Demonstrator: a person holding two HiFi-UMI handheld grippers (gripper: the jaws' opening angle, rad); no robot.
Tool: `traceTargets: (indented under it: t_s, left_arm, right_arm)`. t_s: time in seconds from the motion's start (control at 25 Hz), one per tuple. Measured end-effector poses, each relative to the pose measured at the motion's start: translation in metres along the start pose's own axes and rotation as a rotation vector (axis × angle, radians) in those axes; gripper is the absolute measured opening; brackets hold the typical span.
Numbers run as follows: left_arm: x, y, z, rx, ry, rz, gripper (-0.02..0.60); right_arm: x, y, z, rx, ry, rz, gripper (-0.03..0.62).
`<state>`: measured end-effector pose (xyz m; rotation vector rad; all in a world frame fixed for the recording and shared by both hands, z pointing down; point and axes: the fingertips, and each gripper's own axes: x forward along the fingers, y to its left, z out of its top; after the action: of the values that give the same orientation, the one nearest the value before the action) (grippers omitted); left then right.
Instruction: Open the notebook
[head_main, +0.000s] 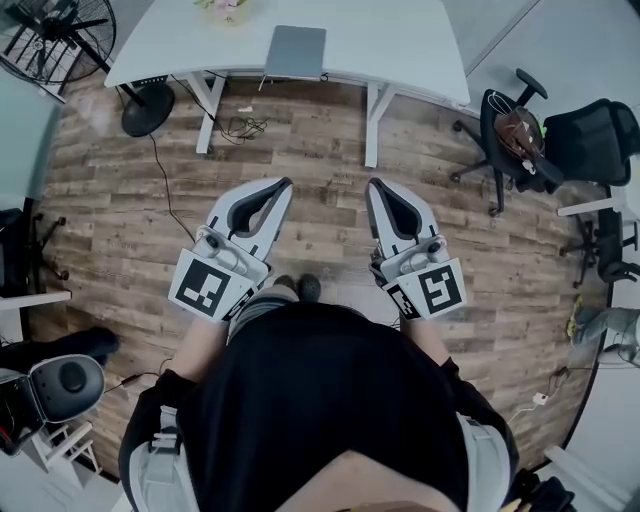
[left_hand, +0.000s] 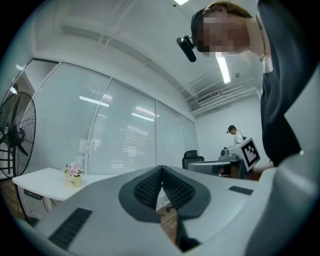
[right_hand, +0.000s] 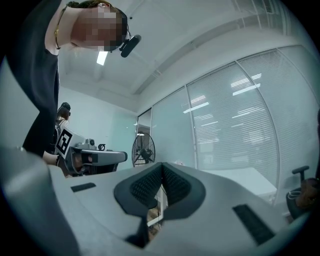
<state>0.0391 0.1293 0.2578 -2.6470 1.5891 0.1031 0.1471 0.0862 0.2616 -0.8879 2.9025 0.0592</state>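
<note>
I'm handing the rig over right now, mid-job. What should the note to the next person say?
Claws: left claw shut and empty; right claw shut and empty. Both are held out level over the wood-plank floor.
Things: the thin grey rectangular notebook lies closed near the front edge of the white table, ahead of both claws and touched by neither.
Done: nothing yet.
Left: step up to the table, probably steady the base with one claw, and lift the cover with the other.
</note>
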Motion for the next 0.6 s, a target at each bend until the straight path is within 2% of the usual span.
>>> traceTargets:
  t_s: [0.16,0.6]
  left_arm:
    - [0.002,0.004,0.000,0.002,0.012,-0.007,0.012]
    - [0.016,0.007,0.007,-0.003,-0.010,0.008,0.011]
  right_arm:
    - [0.003,-0.003,0.000,0.028,-0.001,-0.006,0.005]
    - [0.008,-0.012,0.000,0.013,0.000,0.014,0.005]
